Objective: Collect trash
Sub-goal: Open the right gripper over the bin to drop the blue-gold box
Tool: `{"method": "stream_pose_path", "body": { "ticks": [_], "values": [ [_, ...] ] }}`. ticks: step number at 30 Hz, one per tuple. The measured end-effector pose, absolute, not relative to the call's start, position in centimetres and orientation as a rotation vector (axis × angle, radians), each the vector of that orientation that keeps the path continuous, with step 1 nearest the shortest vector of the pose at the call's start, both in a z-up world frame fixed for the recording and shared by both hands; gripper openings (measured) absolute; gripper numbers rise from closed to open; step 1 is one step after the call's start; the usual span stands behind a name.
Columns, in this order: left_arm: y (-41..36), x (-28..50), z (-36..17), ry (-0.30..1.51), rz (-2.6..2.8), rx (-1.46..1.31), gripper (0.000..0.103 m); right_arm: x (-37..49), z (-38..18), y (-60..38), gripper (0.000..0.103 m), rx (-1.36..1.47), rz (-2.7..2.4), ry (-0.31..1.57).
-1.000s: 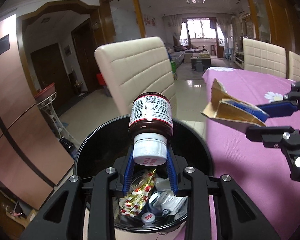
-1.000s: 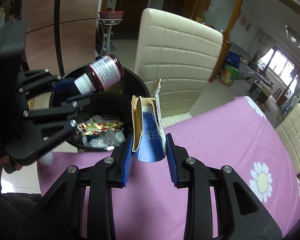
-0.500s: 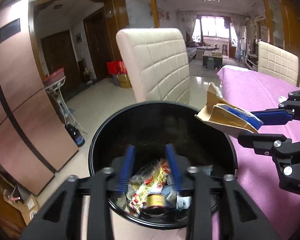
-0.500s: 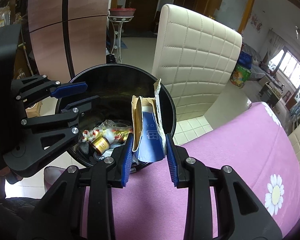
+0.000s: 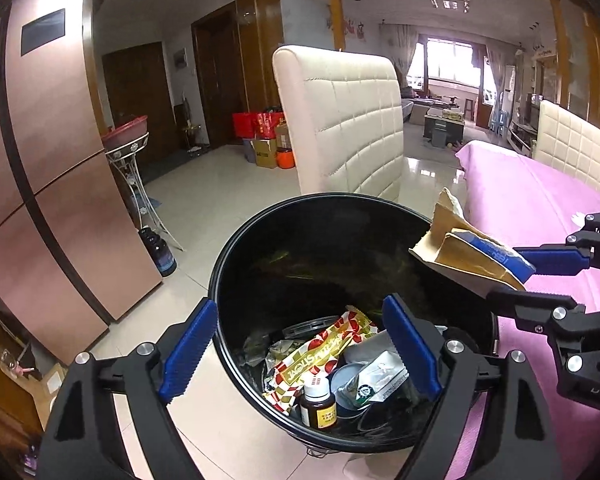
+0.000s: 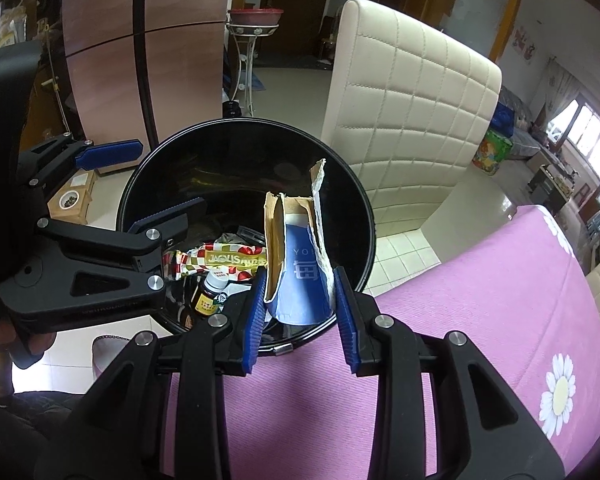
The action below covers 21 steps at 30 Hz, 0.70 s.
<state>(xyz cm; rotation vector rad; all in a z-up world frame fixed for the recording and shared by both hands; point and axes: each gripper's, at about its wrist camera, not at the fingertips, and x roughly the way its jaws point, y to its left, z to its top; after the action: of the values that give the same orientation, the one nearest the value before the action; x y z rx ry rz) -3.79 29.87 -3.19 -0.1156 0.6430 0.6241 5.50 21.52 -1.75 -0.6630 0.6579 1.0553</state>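
A black round trash bin [image 5: 236,264] [image 6: 140,184] stands by the table's edge and holds wrappers, a foil pouch and a small brown bottle [image 5: 318,404] [image 6: 208,300]. My left gripper [image 5: 300,344] [image 6: 148,184] is open and empty above the bin's near rim. My right gripper [image 6: 298,312] [image 5: 540,276] is shut on a torn blue and brown carton [image 6: 296,264] [image 5: 468,256] and holds it over the bin's rim on the table side.
A table with a pink cloth [image 6: 480,320] [image 5: 540,208] lies to the right. A cream padded chair [image 5: 340,120] [image 6: 412,120] stands behind the bin. A copper-coloured fridge [image 5: 32,160] and a metal stand [image 5: 136,184] are at the left.
My left gripper opened and let go of the brown bottle, which now lies in the bin. My right gripper carried the carton closer, over the bin's rim.
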Motion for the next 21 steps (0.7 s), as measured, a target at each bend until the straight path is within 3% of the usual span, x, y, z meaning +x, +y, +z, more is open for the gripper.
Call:
{"method": "stream_pose_path", "body": {
  "ticks": [14, 15, 16, 17, 18, 21],
  "values": [
    [31.9, -5.3, -3.2, 0.638, 0.696, -0.141, 0.083, 5.4, -2.5, 23.6, 0.042, -0.689, 1.068, 0.665],
    [32.2, -5.4, -3.2, 0.636, 0.699, -0.149, 0.083, 5.4, -2.5, 23.6, 0.056, -0.687, 1.071, 0.664],
    [32.4, -5.5, -3.2, 0.638, 0.699, -0.162, 0.083, 5.3, -2.4, 23.6, 0.079, -0.685, 1.062, 0.651],
    [32.7, -5.6, -3.2, 0.637, 0.697, -0.174, 0.083, 5.2, -2.3, 23.4, 0.088, -0.678, 1.054, 0.63],
    [32.8, -5.7, -3.2, 0.637, 0.696, -0.181, 0.083, 5.1, -2.1, 23.2, 0.093, -0.672, 1.053, 0.608],
    [32.7, -5.7, -3.2, 0.64, 0.699, -0.176, 0.083, 4.9, -2.2, 23.1, 0.093, -0.684, 1.047, 0.598]
  ]
}}
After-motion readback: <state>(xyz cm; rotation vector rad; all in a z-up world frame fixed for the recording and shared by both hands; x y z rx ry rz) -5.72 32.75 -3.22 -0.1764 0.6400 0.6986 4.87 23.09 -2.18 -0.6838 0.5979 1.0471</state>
